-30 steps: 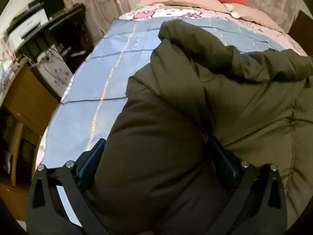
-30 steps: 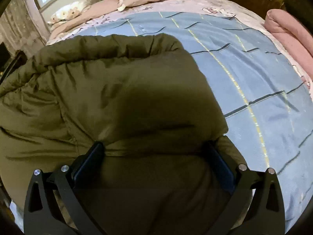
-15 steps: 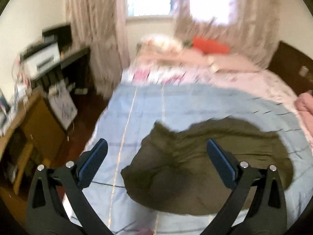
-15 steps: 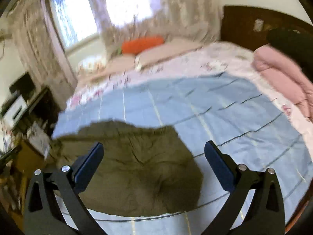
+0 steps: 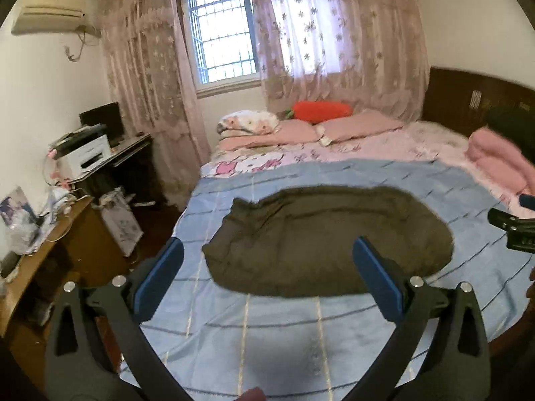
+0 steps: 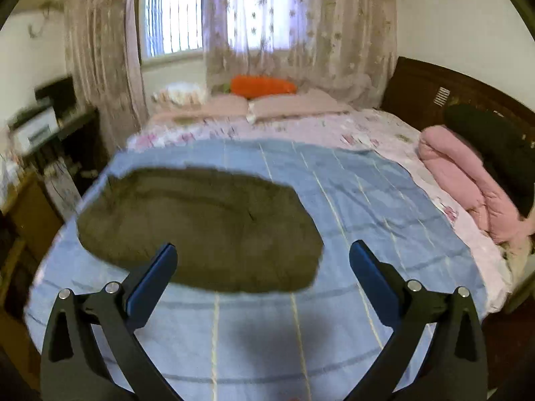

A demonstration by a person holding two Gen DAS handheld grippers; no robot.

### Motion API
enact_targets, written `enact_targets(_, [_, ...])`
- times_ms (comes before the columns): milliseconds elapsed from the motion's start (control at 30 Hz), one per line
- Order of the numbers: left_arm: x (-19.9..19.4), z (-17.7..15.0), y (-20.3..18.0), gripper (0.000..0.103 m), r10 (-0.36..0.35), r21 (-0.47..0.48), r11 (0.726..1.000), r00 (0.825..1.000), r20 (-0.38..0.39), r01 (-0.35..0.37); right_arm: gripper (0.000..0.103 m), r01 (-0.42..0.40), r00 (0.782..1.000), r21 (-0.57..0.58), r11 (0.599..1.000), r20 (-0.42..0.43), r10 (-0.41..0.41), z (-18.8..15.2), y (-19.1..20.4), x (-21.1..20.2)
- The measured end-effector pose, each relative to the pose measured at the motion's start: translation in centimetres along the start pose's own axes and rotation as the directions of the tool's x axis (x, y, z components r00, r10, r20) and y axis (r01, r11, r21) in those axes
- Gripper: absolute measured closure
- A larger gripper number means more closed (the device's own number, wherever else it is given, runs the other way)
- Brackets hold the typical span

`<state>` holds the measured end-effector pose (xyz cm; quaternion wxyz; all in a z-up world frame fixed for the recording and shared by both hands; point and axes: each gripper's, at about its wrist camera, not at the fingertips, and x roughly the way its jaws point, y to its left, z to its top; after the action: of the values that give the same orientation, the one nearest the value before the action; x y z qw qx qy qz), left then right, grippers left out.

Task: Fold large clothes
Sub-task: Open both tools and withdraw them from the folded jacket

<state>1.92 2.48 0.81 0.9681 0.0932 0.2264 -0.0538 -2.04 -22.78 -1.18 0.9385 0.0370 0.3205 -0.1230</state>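
Olive padded jacket (image 5: 327,240) lies folded into a puffy oblong lump, matte quilted fabric, on the blue checked sheet (image 5: 267,327), left of centre on the bed. Left gripper (image 5: 272,277) is held off the bed, aimed across the jacket, blue-padded fingers spread wide, nothing between them. Right gripper (image 6: 264,274) same: raised, fingers splayed, empty, jacket beyond its left finger. Rolled pink quilt (image 6: 468,183) at the right edge, orange carrot-shaped pillow (image 5: 321,111) by the window. Right view is motion-blurred.
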Motion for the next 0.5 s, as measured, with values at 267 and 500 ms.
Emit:
enact_targets(267, [2.8, -2.9, -0.8, 0.002, -0.027, -0.108, 0.994, 0.995, -0.091, 0.017, 0.001, -0.028, 0.999, -0.062, 0.998, 0.016, 0.029, -2.5, 2.7, -0.2])
enact_targets(500, [3.5, -2.5, -0.1, 0.002, -0.074, -0.247, 0.968, 0.989, -0.128, 0.041, 0.001, -0.029, 0.999, -0.045, 0.999, 0.042, 0.031, -2.1, 2.3, -0.7])
